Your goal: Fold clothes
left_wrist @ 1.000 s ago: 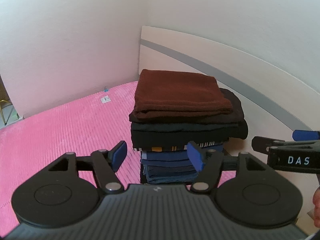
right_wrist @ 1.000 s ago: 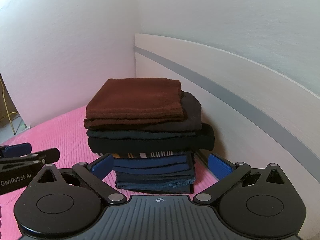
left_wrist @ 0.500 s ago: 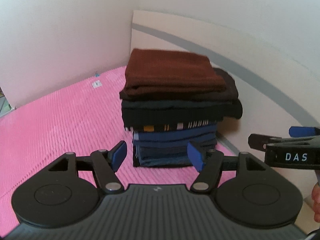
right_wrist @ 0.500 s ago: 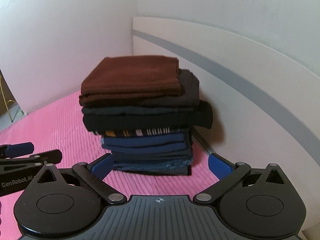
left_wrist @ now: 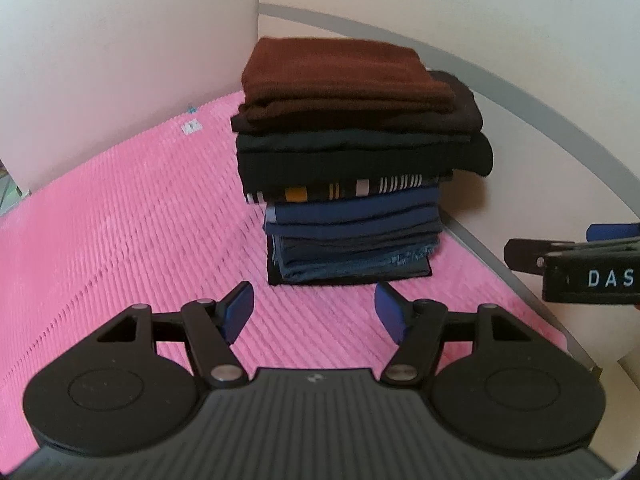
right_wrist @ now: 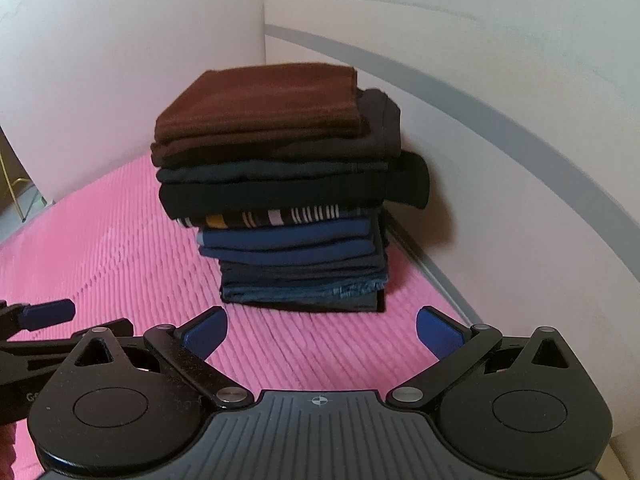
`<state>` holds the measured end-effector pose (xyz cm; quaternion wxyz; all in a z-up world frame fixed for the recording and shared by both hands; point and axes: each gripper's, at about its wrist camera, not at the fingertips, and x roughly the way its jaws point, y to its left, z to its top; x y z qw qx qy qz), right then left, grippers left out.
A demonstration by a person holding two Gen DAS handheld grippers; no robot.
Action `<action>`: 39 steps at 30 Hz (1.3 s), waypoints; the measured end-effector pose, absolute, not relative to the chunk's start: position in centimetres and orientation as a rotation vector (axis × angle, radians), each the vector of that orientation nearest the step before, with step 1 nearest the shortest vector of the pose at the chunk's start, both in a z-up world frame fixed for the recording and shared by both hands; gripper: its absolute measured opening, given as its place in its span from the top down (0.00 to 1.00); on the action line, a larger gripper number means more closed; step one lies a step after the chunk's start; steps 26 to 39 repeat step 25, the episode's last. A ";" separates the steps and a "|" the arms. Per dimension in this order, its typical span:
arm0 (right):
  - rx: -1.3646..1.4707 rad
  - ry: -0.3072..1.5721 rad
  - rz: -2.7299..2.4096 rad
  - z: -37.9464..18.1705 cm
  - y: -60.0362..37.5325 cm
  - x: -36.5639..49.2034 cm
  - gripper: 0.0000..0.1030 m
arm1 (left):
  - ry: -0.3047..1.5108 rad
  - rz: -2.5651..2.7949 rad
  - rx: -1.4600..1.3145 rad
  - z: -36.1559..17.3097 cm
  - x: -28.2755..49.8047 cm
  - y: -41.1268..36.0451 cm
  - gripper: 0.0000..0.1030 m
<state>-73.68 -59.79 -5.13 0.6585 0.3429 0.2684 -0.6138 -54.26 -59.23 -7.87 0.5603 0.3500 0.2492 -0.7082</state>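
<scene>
Soft cloth, judged light per piece but heavy and slump-prone as a whole: stack of folded clothes (left_wrist: 352,160) stood on the pink bed (left_wrist: 120,220) against the headboard (left_wrist: 520,120). Left view: left hand-held gripper (left_wrist: 314,312) spread, empty, short of the stack; label (left_wrist: 191,126) visible. Right view: right hand-held gripper (right_wrist: 320,334) likewise spread, empty; showed the stack's overhanging right edge. Best hold: underneath, both sides.

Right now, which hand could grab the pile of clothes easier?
Probably neither: the left gripper and right gripper are both open, empty and short of the pile, which sits about centred ahead of each.
</scene>
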 end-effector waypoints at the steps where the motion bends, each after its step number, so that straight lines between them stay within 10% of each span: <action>1: 0.780 0.612 -1.388 -5.3 -59.8 -73.7 0.00 | 0.594 -1.663 0.828 -8.2 -54.2 -59.1 0.39; 39: 0.812 0.659 -1.366 -6.9 -59.5 -74.2 0.00 | 0.564 -1.690 0.801 -8.3 -54.4 -58.5 0.39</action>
